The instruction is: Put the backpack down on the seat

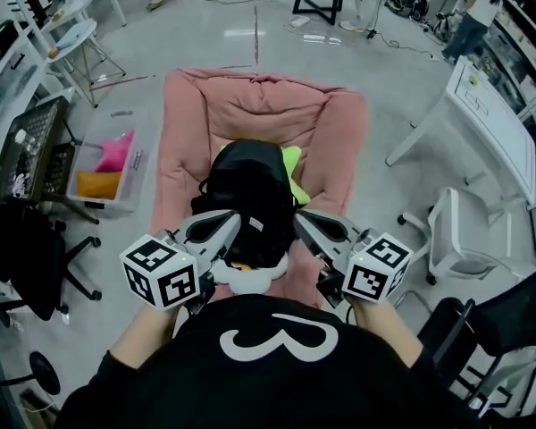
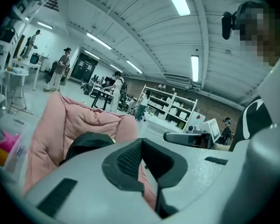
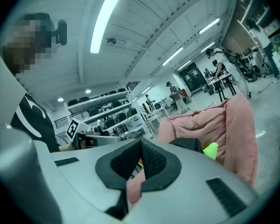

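A black backpack (image 1: 250, 186) lies on the pink cushioned seat (image 1: 259, 105), with a neon-green piece (image 1: 292, 164) showing at its right side. My left gripper (image 1: 235, 220) is at the backpack's near left side, and my right gripper (image 1: 301, 219) is at its near right side. Both are shut with nothing between the jaws. In the left gripper view the shut left gripper (image 2: 142, 143) points over the backpack (image 2: 86, 141) and the seat (image 2: 74, 118). In the right gripper view the shut right gripper (image 3: 141, 144) has the backpack (image 3: 189, 144) and the seat (image 3: 238, 125) just beyond it.
A clear bin (image 1: 107, 164) with pink and orange items stands left of the seat, and a black office chair (image 1: 18, 257) is nearer on the left. A white chair (image 1: 456, 231) and a white table (image 1: 496, 128) stand to the right. People stand far back.
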The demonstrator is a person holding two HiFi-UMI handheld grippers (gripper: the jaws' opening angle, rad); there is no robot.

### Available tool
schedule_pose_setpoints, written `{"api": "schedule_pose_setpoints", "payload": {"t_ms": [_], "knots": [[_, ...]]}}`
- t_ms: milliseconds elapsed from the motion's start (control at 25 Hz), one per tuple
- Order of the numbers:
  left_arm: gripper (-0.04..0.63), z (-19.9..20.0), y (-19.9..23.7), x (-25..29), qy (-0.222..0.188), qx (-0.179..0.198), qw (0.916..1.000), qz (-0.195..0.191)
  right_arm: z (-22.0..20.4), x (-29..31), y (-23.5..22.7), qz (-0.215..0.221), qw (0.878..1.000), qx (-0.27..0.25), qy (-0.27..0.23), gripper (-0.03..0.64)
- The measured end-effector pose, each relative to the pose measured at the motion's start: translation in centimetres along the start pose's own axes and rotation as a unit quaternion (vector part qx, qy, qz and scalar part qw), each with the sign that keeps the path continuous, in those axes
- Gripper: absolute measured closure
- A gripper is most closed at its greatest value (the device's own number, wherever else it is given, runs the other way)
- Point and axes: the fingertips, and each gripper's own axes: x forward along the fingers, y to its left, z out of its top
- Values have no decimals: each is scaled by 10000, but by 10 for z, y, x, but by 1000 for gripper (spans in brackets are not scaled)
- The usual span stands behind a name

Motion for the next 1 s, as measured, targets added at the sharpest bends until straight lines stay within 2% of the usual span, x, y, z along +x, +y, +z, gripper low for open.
{"api": "schedule_pose_setpoints", "payload": {"t_ms": [160, 320, 760, 1000], "knots": [[589, 11, -4, -4, -70, 160, 9998, 33, 6, 4, 8, 166, 9999, 0, -2, 612], [589, 15, -1, -6, -72, 108, 9999, 36, 2, 11, 8, 130, 9999, -32, 106, 613], [589, 23, 24, -3, 47, 281, 9996, 90, 10, 32, 1, -11, 9995, -262, 180, 614], [589, 20, 44, 1, 142, 309, 9994, 118, 9, 49, -6, -3, 9999, -85, 126, 613]]}}
